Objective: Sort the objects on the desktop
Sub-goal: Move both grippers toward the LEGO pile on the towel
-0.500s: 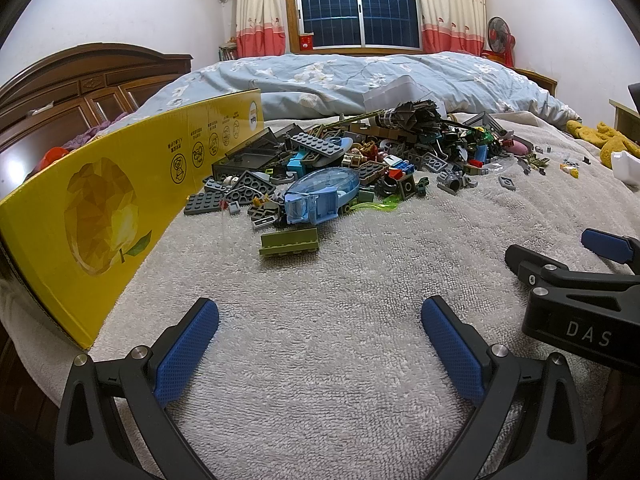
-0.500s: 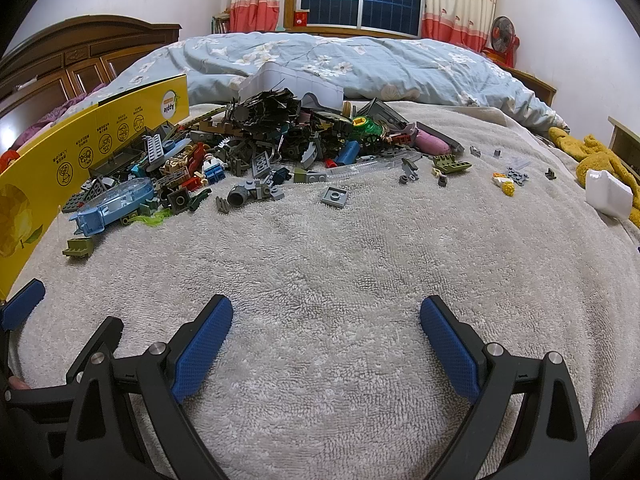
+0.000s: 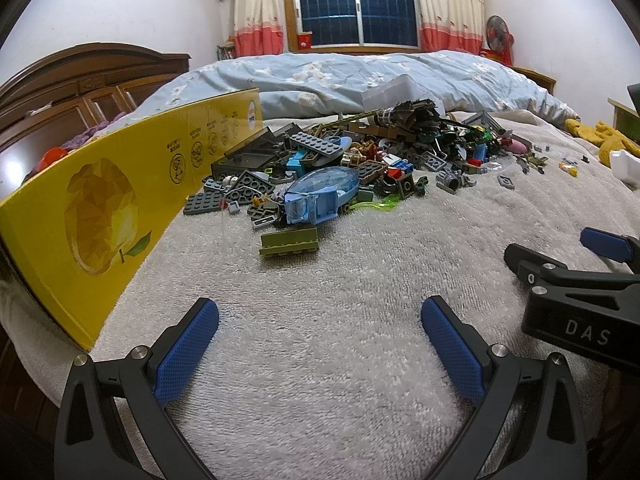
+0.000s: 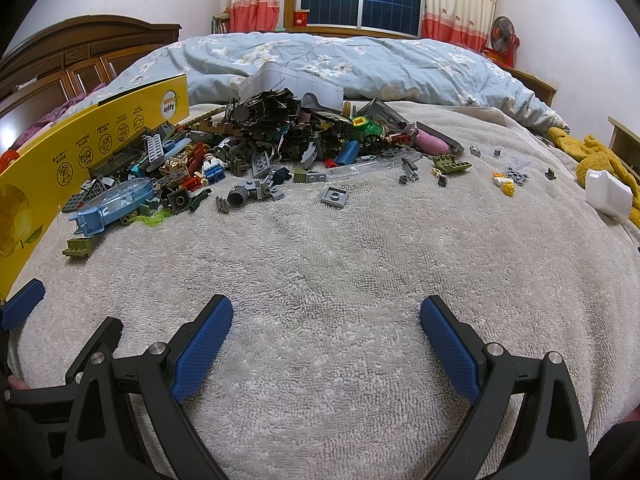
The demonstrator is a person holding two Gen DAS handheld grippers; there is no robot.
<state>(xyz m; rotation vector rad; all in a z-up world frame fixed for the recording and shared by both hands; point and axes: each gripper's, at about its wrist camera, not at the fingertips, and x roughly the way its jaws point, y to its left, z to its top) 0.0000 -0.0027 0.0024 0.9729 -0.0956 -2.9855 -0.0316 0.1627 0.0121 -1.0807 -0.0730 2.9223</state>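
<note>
A heap of toy building bricks (image 3: 360, 156) lies on a grey towel (image 3: 320, 320) spread over a bed; it also shows in the right wrist view (image 4: 280, 140). A clear blue canopy piece (image 3: 320, 196) and an olive brick (image 3: 289, 242) lie at the heap's near edge. A loose grey plate (image 4: 334, 197) lies apart from the heap. My left gripper (image 3: 320, 340) is open and empty, low over bare towel short of the olive brick. My right gripper (image 4: 326, 344) is open and empty, beside it to the right.
A yellow cardboard box wall (image 3: 100, 216) stands along the left of the towel. A white box (image 4: 608, 194) and a yellow plush toy (image 4: 592, 156) lie at the far right. A blue quilt (image 4: 320, 64) lies behind the heap. Small pieces (image 4: 508, 180) are scattered right.
Both grippers have shifted only slightly; the views are nearly the same. Nothing was taken hold of or moved.
</note>
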